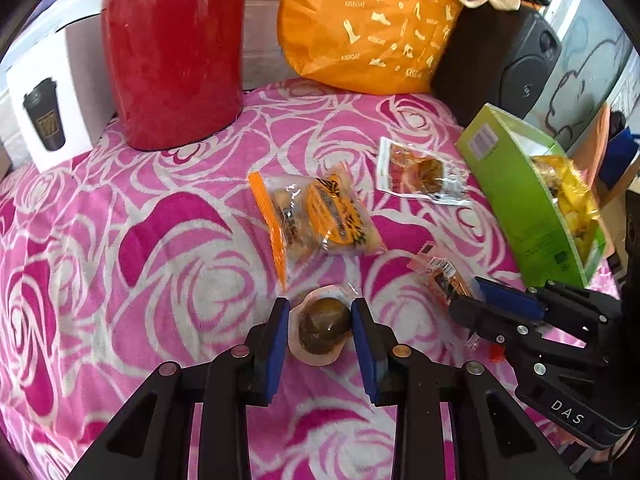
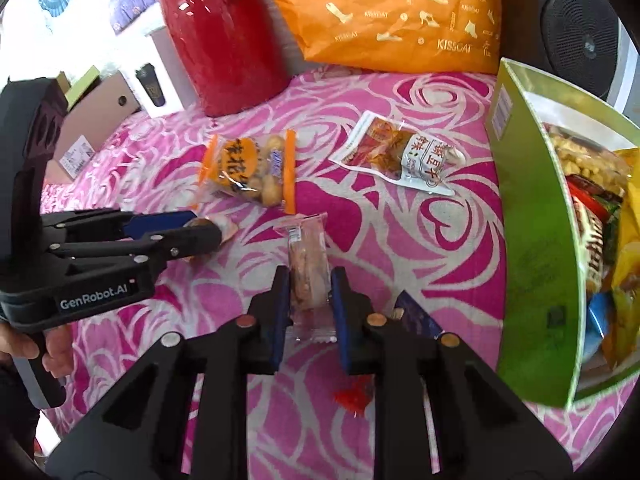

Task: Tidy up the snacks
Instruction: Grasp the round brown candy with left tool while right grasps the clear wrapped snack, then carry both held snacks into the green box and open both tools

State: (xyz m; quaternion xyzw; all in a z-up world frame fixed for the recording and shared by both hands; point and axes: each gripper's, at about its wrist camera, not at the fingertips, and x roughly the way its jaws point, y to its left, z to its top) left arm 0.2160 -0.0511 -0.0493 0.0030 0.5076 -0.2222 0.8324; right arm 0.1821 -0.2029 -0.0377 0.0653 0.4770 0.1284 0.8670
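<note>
On the pink rose-patterned blanket (image 1: pixel 120 240) lies a brown egg snack (image 1: pixel 322 330) in a clear round pack. My left gripper (image 1: pixel 320 312) is shut on it, blue pads against both sides; it shows too in the right wrist view as left gripper (image 2: pixel 208 228). My right gripper (image 2: pixel 308 284) is shut on a long clear snack packet (image 2: pixel 306 264), seen from the left as right gripper (image 1: pixel 468 296) on an orange-tinted packet (image 1: pixel 440 276). The green snack box (image 2: pixel 532 220) stands to the right, holding several snacks.
An orange peanut pack (image 2: pixel 248 168) and a white tofu pack (image 2: pixel 400 152) lie further back. A red flask (image 1: pixel 172 52), orange bag (image 1: pixel 368 20), black speaker (image 1: pixel 520 60) and white box (image 1: pixel 44 112) line the rear. A red wrapper (image 2: pixel 352 396) and blue wrapper (image 2: pixel 416 316) lie near.
</note>
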